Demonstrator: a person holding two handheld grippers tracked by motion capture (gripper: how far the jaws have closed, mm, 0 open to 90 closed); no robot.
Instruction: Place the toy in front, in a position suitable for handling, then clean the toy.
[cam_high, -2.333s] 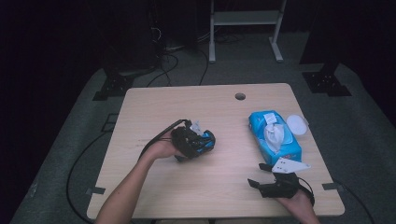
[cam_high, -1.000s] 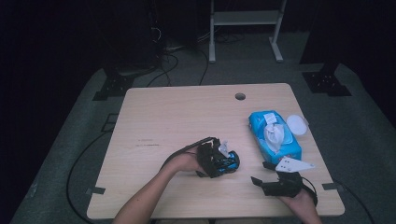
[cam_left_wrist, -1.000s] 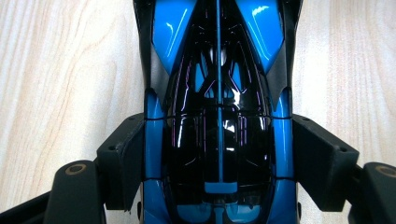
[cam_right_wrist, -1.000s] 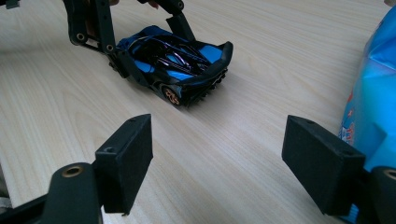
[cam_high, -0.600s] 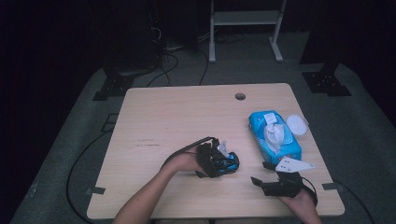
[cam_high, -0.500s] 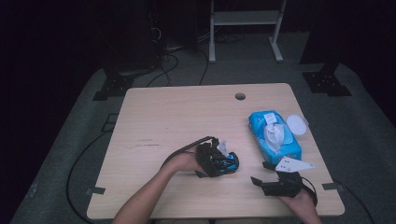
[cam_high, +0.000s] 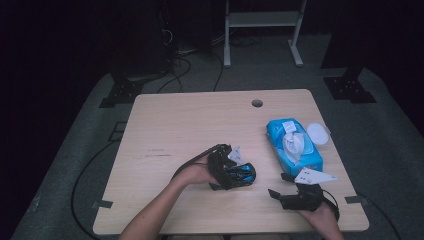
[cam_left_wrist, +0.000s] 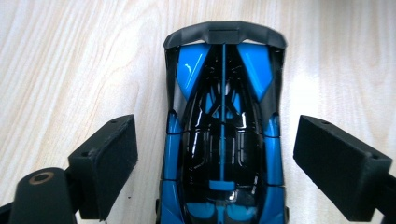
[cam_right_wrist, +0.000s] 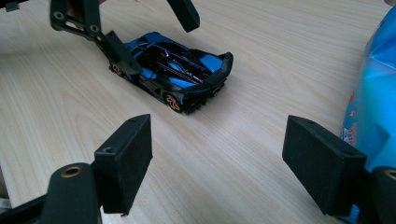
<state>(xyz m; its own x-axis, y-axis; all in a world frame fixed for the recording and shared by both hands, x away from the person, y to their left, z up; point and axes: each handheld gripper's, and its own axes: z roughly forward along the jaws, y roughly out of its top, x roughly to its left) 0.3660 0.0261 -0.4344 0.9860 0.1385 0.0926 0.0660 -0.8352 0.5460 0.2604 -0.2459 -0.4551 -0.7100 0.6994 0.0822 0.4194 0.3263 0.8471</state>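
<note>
Left gripper (cam_left_wrist: 219, 154) straddles the toy car (cam_left_wrist: 223, 135), jaws wide for release; right gripper (cam_right_wrist: 219, 154), at 4 o'clock, idles wide

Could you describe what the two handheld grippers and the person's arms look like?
Both the left gripper and right gripper are black, with two blocky, flat-faced jaws. A black cable loops from the left one; a grey three-cornered plate tops the right. Forearms are sleeveless.
</note>
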